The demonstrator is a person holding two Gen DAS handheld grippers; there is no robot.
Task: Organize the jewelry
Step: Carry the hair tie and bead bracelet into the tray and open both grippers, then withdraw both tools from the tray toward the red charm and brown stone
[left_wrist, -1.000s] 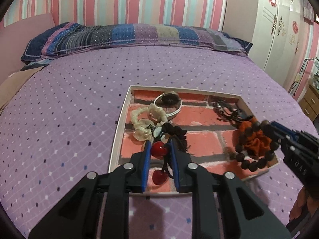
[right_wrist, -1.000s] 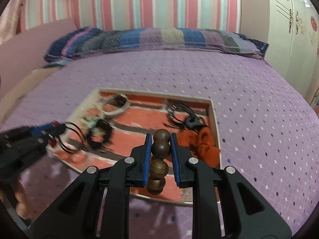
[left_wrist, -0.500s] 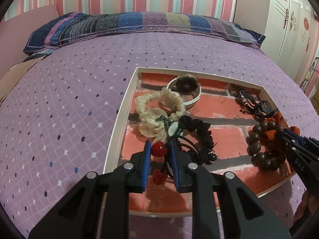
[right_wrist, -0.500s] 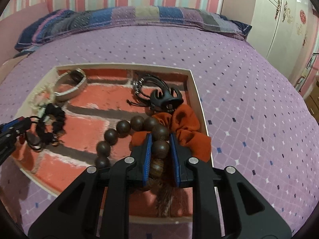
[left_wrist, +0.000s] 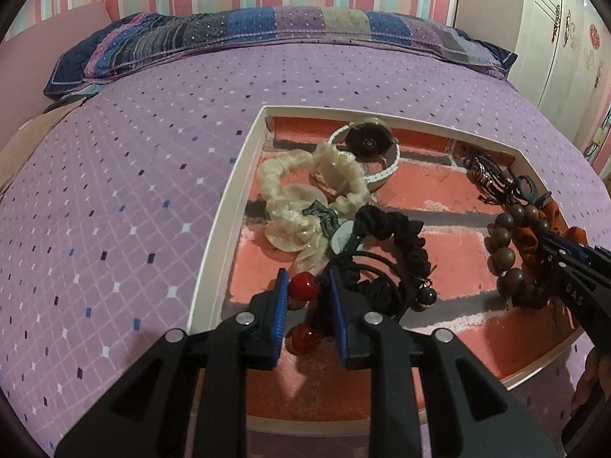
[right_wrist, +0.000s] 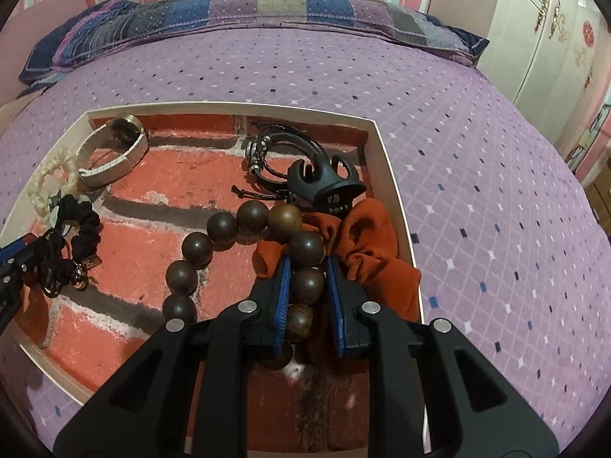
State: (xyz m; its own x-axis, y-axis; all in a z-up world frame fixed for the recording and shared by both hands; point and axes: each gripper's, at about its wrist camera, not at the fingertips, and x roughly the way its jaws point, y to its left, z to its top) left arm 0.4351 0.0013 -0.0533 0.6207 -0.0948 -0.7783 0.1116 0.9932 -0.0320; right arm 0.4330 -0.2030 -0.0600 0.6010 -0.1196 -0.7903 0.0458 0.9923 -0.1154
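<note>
A white-rimmed tray [left_wrist: 229, 206] with a brick-print bottom lies on the purple bed. My left gripper [left_wrist: 307, 282] is low over its near left part. Its jaws are opening, with the red cherry hair tie [left_wrist: 301, 286] still pinched between the pads and a second cherry dangling below. My right gripper [right_wrist: 307, 267] is shut on a dark wooden bead bracelet [right_wrist: 221, 227]. That bracelet's free loop lies on the tray bottom beside an orange scrunchie [right_wrist: 374, 236]. Each gripper shows at the edge of the other's view.
The tray also holds a cream scrunchie [left_wrist: 298, 198], a black scrunchie [left_wrist: 397, 229], a white-strapped watch [left_wrist: 368, 141], black cord bracelets [right_wrist: 275, 145] and a black claw clip [right_wrist: 324, 183]. A striped pillow [left_wrist: 267, 26] lies at the bed's far end, and a white wardrobe [left_wrist: 565, 38] stands to the right.
Both grippers have sunk toward the tray. The bead bracelet went from hanging to lying looped on the tray bottom. The cherry tie came down over the tray's near left part.
</note>
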